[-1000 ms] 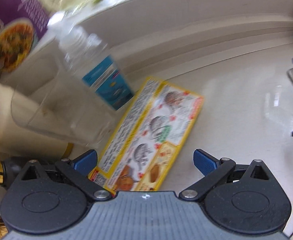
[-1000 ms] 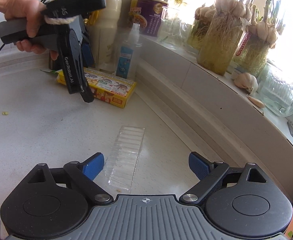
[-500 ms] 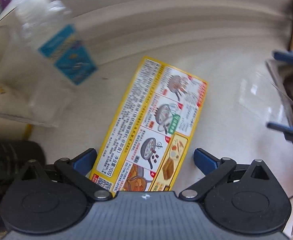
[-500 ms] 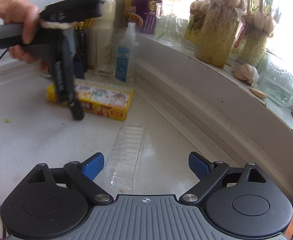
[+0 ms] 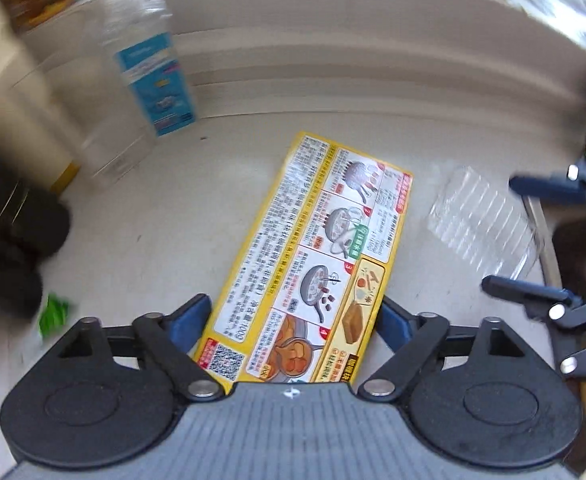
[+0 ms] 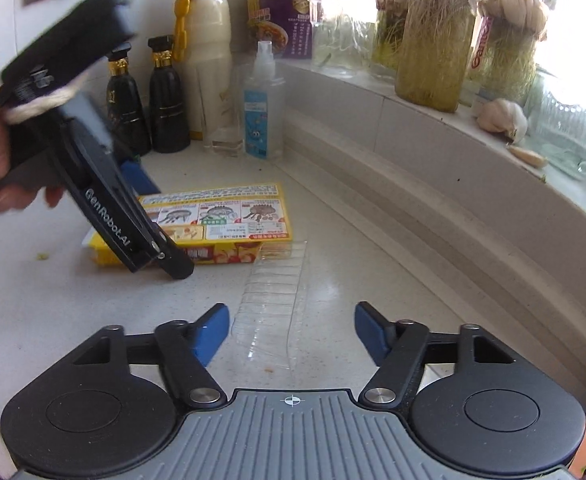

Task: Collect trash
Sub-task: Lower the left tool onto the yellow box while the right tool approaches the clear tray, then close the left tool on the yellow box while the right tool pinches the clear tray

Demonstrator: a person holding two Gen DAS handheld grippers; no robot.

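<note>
Left claw (image 5: 293,320), closing, straddles the flat yellow carton (image 5: 313,264); right claw (image 6: 291,332), closing, straddles the ribbed clear tray (image 6: 273,308); neither grips.

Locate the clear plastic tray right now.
In the right wrist view, the clear plastic tray lies on the counter between the right gripper's fingers, just before the yellow box.

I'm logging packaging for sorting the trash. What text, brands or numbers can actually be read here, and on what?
"GenRobot.AI": on the left gripper side plate.
"100g": on the yellow box, beside a QR code; its other print is too small.
"Gam...": partly hidden red label on a garlic jar.
Spray bottle and purple cup: print unreadable.
</note>
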